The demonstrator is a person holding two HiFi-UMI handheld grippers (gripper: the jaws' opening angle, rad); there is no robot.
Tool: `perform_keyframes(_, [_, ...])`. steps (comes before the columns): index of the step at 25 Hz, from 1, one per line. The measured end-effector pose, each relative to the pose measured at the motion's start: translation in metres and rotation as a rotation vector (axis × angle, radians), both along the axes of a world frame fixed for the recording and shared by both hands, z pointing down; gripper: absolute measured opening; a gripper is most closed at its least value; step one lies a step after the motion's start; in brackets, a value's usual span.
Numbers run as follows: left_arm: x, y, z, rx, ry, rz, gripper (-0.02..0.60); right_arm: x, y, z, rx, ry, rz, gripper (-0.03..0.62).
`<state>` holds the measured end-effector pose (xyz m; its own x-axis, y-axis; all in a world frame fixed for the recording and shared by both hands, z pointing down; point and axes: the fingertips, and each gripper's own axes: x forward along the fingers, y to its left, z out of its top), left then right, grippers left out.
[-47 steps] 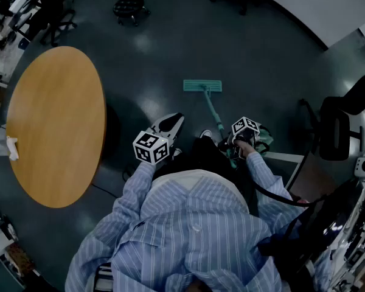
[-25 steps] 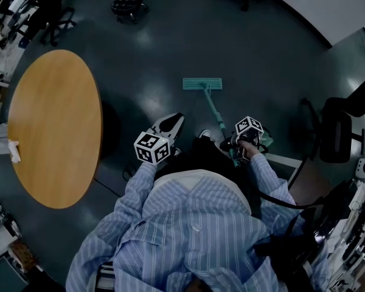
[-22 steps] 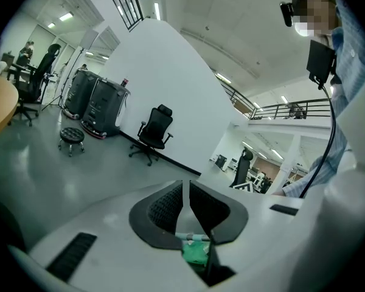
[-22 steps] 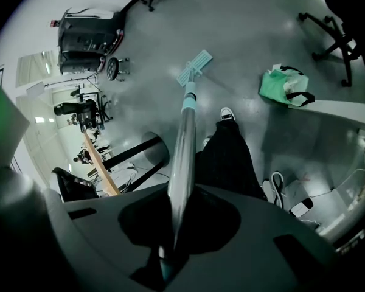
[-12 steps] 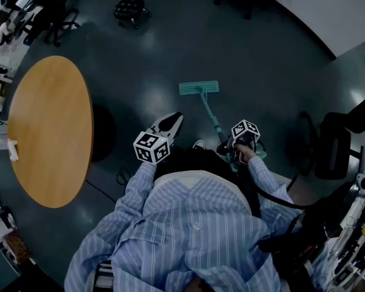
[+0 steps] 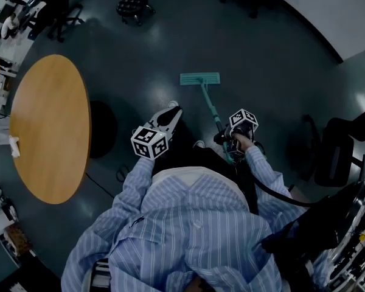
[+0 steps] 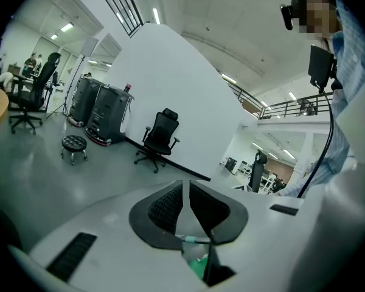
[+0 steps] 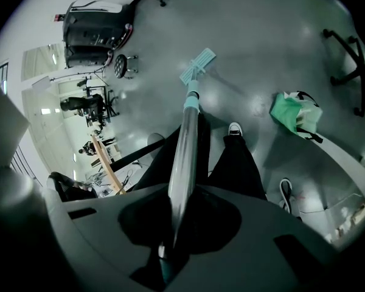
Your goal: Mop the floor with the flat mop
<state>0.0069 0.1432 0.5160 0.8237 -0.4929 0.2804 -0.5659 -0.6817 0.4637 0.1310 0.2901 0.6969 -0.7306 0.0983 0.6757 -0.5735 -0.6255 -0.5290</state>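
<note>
The teal flat mop head point(image 6: 200, 78) lies flat on the dark grey glossy floor point(image 6: 261, 53), ahead of the person's feet; its slim silver-and-teal mop handle point(image 6: 212, 111) slants back from the head to the right hand-held gripper point(image 6: 226, 139); the head view shows this layout from above but not the jaw contact; the right gripper view supplies it: the right hand-held gripper point(image 8: 181, 199) has both jaws clamped on the mop handle point(image 8: 185, 145), which runs straight out between them, past the person's black trouser legs point(image 8: 231, 163), to the mop head point(image 8: 198, 66) on the floor; only that view shows a crumpled green bag point(image 8: 295, 113) on the floor to one side of the legs; the left hand-held gripper point(image 6: 168, 115) is held in front of the torso, well apart from the mop handle; the left gripper view shows the left hand-held gripper point(image 7: 186, 190) with its jaws drawn together to a thin slit and nothing between them, aimed out across the room at a white wall, a black office chair point(image 7: 160, 140) and a small black stool point(image 7: 73, 143); in the head view a round wood-topped counter point(image 6: 48, 126) stands to the person's left, apart from the mop.
</note>
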Motion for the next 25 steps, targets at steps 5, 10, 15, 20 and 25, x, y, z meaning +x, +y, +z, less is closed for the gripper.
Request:
perform_keyframes(5, [0.001, -0.014, -0.004, 0.005, 0.006, -0.004, 0.035, 0.002, -0.02, -0.002, 0.008, 0.004, -0.003, 0.054])
perform_keyframes(10, [0.0, -0.063, 0.005, -0.016, 0.007, 0.003, 0.035, 0.006, -0.08, 0.001, 0.016, 0.02, 0.012, 0.054])
perform_keyframes(15, [0.001, -0.124, 0.01, -0.028, 0.002, 0.028, 0.035, 0.007, -0.146, 0.002, 0.013, 0.025, 0.014, 0.054])
perform_keyframes(20, [-0.008, -0.191, 0.013, -0.049, 0.009, 0.032, 0.035, 0.002, -0.22, 0.0, -0.003, 0.032, 0.023, 0.054])
perform_keyframes(25, [-0.013, -0.262, 0.015, -0.085, 0.003, 0.031, 0.035, 0.0, -0.305, -0.013, -0.014, 0.041, 0.006, 0.054])
